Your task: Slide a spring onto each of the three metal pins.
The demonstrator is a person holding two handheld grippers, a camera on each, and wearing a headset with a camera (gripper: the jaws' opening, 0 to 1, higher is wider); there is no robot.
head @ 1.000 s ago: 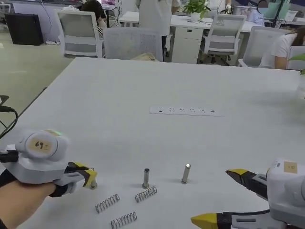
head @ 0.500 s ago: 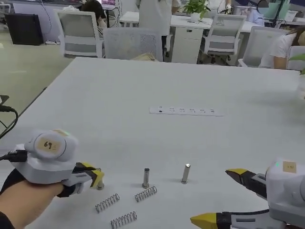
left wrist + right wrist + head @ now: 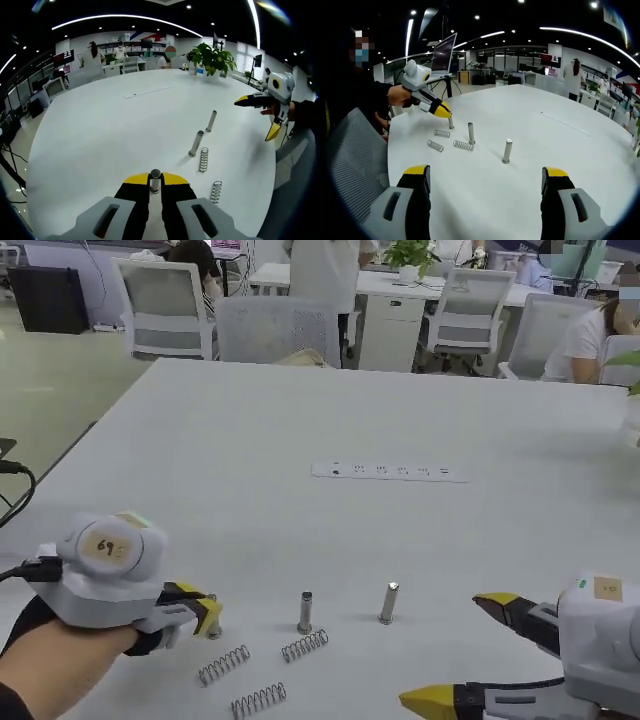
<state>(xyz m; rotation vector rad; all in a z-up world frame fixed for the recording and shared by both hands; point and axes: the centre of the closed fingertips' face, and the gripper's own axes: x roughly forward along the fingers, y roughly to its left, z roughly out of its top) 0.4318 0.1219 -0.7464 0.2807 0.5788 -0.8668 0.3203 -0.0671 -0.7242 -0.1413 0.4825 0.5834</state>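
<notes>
metal pin (image 3: pixel 155 183) stands clamped btwn left tool (image 3: pixel 155 177) jaws.

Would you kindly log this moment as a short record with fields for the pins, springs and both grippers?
pins: left pin, middle pin, right pin, all upright on the table
springs: three, lying flat beside the pins, none on a pin
left gripper: shut on the left pin
right gripper: open wide, holding nothing, apart from the pins
</notes>
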